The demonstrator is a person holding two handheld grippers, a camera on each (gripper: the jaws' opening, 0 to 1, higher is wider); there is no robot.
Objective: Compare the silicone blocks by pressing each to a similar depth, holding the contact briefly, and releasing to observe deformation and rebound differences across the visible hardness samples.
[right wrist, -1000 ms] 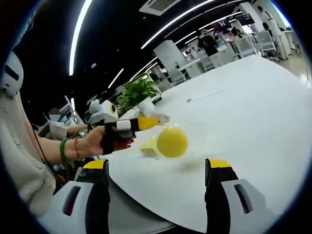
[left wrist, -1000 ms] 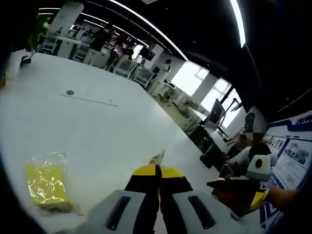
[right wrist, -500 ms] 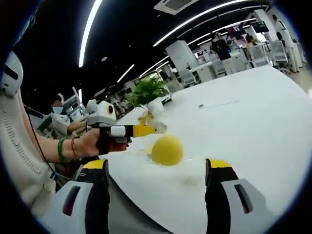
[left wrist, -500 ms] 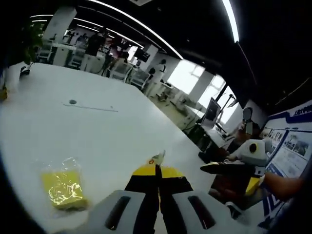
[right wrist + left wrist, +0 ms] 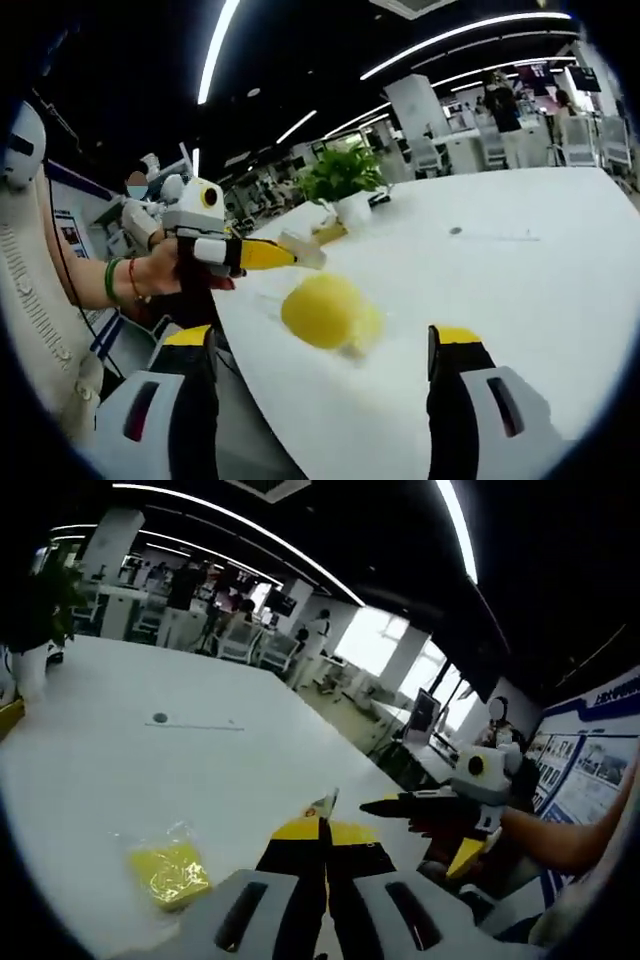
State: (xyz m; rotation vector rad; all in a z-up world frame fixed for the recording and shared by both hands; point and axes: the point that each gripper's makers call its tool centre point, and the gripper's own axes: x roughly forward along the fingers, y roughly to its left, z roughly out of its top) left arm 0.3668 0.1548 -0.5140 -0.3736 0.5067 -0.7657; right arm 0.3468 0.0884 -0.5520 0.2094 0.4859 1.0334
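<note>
- Since the earlier frame, the bagged yellow block sits nearer the left gripper, whose jaws are closed on nothing.
- No pressing shows yet; every sample seems left to test.
- In the right gripper view, the right gripper, jaws wide apart, frames a round yellow silicone piece on the white table at frame centre.

— From where is the left gripper view taken?

— From low over the white table, along closed jaws, facing a far window; the right gripper is seen entering at the right.

— And the right gripper view?

— The same table is faced between spread jaws, close to a yellow ball, with the left gripper seen at the left.
</note>
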